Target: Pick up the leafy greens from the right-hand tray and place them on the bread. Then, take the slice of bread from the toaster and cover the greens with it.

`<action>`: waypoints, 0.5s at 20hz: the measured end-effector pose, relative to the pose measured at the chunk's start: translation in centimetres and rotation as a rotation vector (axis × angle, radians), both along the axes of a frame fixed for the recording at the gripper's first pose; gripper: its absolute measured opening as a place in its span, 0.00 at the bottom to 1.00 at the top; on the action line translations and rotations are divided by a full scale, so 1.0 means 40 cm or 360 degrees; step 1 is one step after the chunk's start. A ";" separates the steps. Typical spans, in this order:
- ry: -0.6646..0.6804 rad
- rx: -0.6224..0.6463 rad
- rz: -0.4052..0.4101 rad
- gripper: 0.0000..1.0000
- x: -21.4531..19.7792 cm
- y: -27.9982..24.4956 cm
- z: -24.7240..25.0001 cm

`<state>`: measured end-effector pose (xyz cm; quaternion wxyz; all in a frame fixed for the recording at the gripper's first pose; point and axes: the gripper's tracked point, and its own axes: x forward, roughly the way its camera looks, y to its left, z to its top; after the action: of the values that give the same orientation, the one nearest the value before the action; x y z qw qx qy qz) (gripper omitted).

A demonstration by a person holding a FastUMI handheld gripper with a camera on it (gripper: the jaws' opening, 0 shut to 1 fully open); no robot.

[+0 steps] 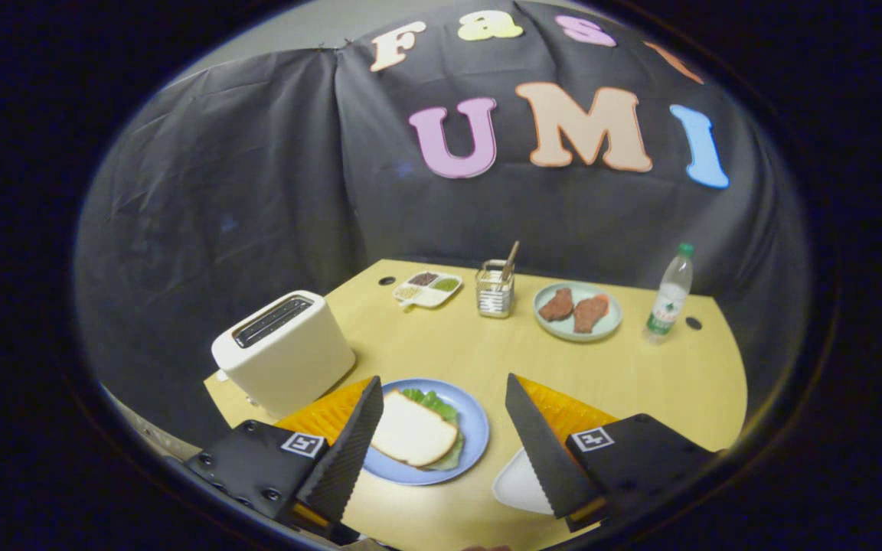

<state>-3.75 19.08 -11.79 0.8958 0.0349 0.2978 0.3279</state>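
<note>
Toaster (284,350) stands at table's left edge, slots up, no slice visible in them. Gripper (441,436) hovers above table (640,375), fingers spread wide, holding nothing. Blue plate (475,428) sits between fingers, top bread slice (413,435) already laid over leafy greens (432,402), green edges peeking out; sandwich looks assembled, so task appears finished. White tray (519,484) partly hidden under right finger, contents unclear. Farther back: sauce dish (427,288), utensil holder (494,291), meat plate (578,311), water bottle (669,295), well apart from work area.
</note>
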 end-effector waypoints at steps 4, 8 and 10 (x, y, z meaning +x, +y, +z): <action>-0.0185 0.0029 -0.0116 1.00 0.005 -0.057 0.111; -0.0345 0.0083 -0.0273 1.00 0.008 -0.129 0.217; -0.0410 0.0097 -0.0356 1.00 0.004 -0.164 0.250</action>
<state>-3.60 12.52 -1.81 0.9560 0.0528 0.1649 0.2368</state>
